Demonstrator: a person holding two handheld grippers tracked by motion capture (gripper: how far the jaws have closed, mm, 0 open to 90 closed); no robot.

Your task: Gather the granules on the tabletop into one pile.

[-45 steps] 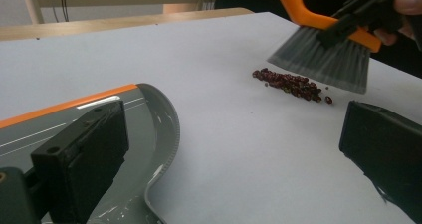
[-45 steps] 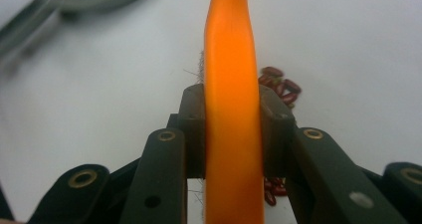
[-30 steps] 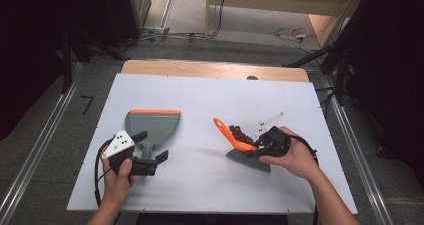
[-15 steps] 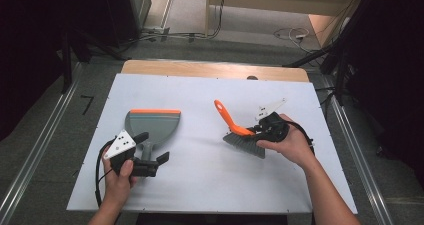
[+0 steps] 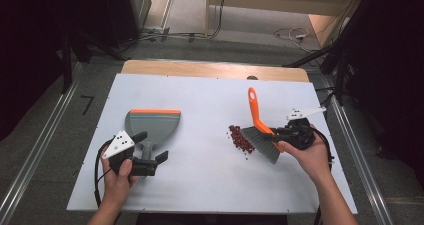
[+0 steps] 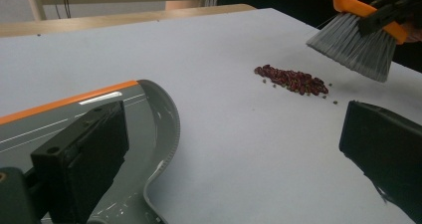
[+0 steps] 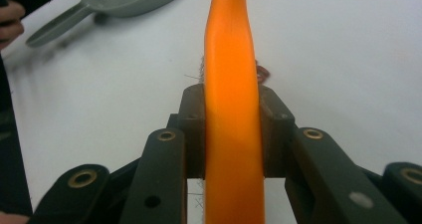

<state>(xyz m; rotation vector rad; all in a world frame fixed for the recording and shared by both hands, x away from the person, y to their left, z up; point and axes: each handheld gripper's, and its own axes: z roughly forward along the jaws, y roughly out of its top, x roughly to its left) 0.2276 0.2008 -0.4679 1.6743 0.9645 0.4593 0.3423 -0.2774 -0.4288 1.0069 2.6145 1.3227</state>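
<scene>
A grey dustpan with an orange lip lies left of centre on the white table, its handle pointing toward me. My left gripper stands open astride that handle; in the left gripper view one jaw hangs over the pan and the pads touch nothing. My right gripper is shut on the orange handle of a hand brush. The grey bristles hover just right of a small pile of red beans, also seen as beans.
A wooden strip runs along the table's far edge. Metal rails flank the table on both sides, and cables lie on the floor beyond. A trailing cable loops beside my left hand.
My right hand carried the brush to the right and swung its handle to point away from me, uncovering the bean pile. The left hand and the dustpan stayed put.
</scene>
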